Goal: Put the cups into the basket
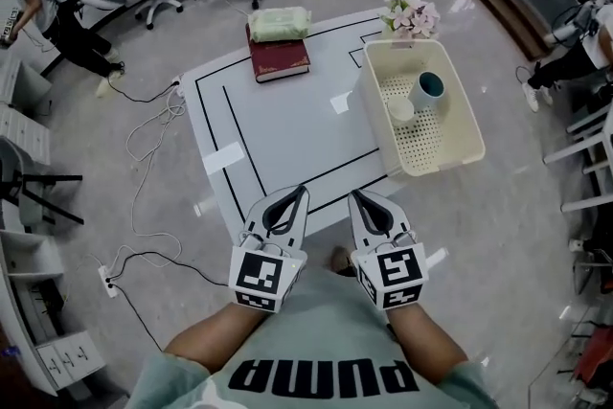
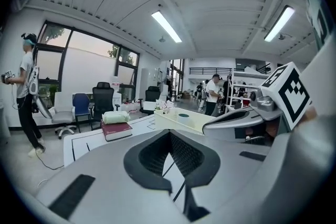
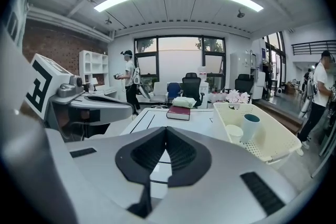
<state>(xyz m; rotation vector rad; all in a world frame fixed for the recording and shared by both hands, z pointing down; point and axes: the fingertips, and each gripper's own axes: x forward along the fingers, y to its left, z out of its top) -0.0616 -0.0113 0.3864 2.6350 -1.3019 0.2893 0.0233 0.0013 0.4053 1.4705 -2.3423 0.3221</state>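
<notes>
A cream basket [image 1: 460, 115] stands on the white table's right side. Inside it stand a tall white cup with a teal inside [image 1: 427, 90] and a small white cup [image 1: 401, 109]; both also show in the right gripper view, the tall cup [image 3: 250, 127] and the small cup [image 3: 234, 133]. My left gripper [image 1: 303, 191] and right gripper [image 1: 352, 194] hover side by side at the table's near edge, well short of the basket. Both are shut with nothing between the jaws. The left gripper view shows the basket [image 2: 185, 121] beyond the closed jaws.
A dark red book [image 1: 279, 58] with a folded green cloth [image 1: 279, 22] on it lies at the table's far edge. Pink flowers [image 1: 412, 13] stand behind the basket. Office chairs, floor cables and people surround the table [image 1: 297, 129].
</notes>
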